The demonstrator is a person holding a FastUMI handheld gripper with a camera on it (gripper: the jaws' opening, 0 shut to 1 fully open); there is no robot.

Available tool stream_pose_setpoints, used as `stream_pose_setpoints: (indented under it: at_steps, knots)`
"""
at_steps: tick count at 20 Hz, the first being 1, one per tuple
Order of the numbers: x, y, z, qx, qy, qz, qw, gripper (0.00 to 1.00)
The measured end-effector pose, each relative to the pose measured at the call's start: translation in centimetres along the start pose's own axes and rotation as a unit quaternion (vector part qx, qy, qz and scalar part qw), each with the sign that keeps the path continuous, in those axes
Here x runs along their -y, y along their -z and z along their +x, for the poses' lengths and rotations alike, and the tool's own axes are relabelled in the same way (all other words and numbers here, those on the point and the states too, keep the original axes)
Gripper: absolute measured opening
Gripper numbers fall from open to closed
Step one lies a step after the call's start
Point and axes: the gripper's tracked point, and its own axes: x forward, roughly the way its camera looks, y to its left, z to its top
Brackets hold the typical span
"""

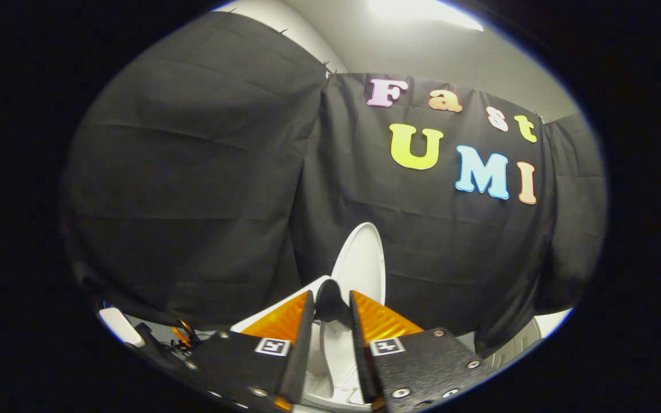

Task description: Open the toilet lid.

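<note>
Here the gripper (331,301) points toward the toilet, its two fingers a narrow gap apart — spread slightly, pinching nothing that can be made out. Just ahead of the fingertips the toilet lid (362,261) stands raised, nearly upright, seen almost edge-on against the black cloth wall (193,189). Between the fingers, lower down, part of the white toilet (336,367) shows — whether a fingertip touches the lid cannot be told. A ceiling light (422,11) glows above the cloth.
</note>
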Motion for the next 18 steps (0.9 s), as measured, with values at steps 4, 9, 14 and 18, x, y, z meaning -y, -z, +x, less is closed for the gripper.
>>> stream_pose_setpoints:
  at_steps: [4, 9, 14, 18]
  knots:
    - [3.3, -3.0, -1.9, 0.057, -0.008, 0.058, 0.997, 0.95]
    - [12.2, -4.1, -2.1, 0.073, 0.030, 0.072, 0.994, 0.95]
    - [23.3, -1.8, -3.3, 0.046, 0.083, 0.056, 0.994, 0.95]
    - [33.4, 1.4, -6.9, 0.020, 0.158, 0.052, 0.986, 0.95]
